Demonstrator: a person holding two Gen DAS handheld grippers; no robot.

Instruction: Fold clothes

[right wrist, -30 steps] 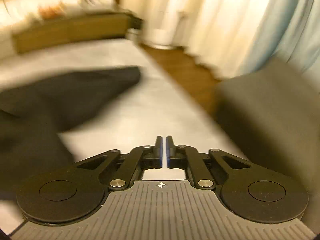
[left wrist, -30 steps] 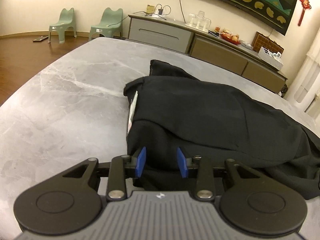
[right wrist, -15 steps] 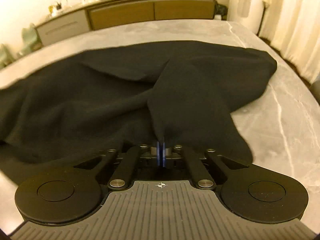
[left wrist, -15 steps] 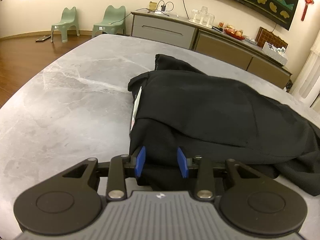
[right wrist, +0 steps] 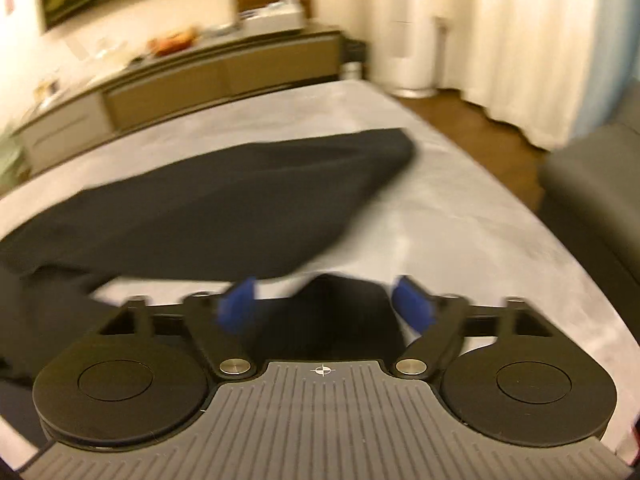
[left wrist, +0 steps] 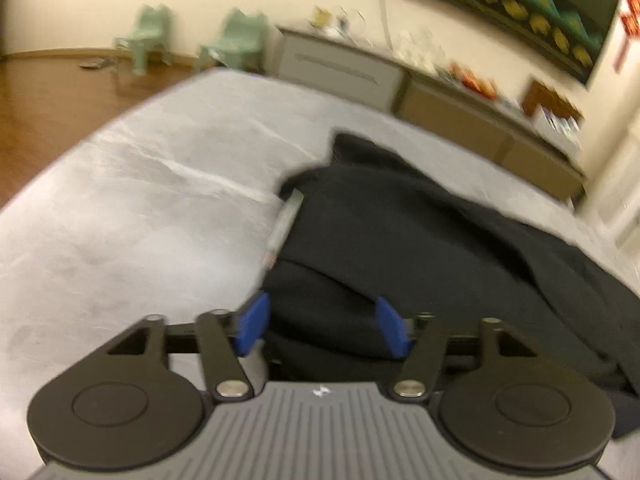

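A black garment [left wrist: 420, 240] lies partly folded on the grey marble table [left wrist: 140, 200], with a white label [left wrist: 284, 220] at its left edge. My left gripper [left wrist: 322, 326] is open, its blue pads either side of the garment's near edge. In the right wrist view the garment [right wrist: 224, 208] spreads across the table to the left. My right gripper [right wrist: 326, 306] is open, with a corner of black cloth [right wrist: 340, 312] lying between its jaws. Both views are blurred by motion.
A long sideboard [left wrist: 440, 92] with clutter stands against the far wall. Two green chairs [left wrist: 236, 40] stand on the wooden floor. Curtains [right wrist: 520, 40] and a grey sofa [right wrist: 600, 200] are to the right of the table.
My right gripper was shut on the black cloth and has opened, letting it go. My left gripper has opened wider. Both cameras have shifted.
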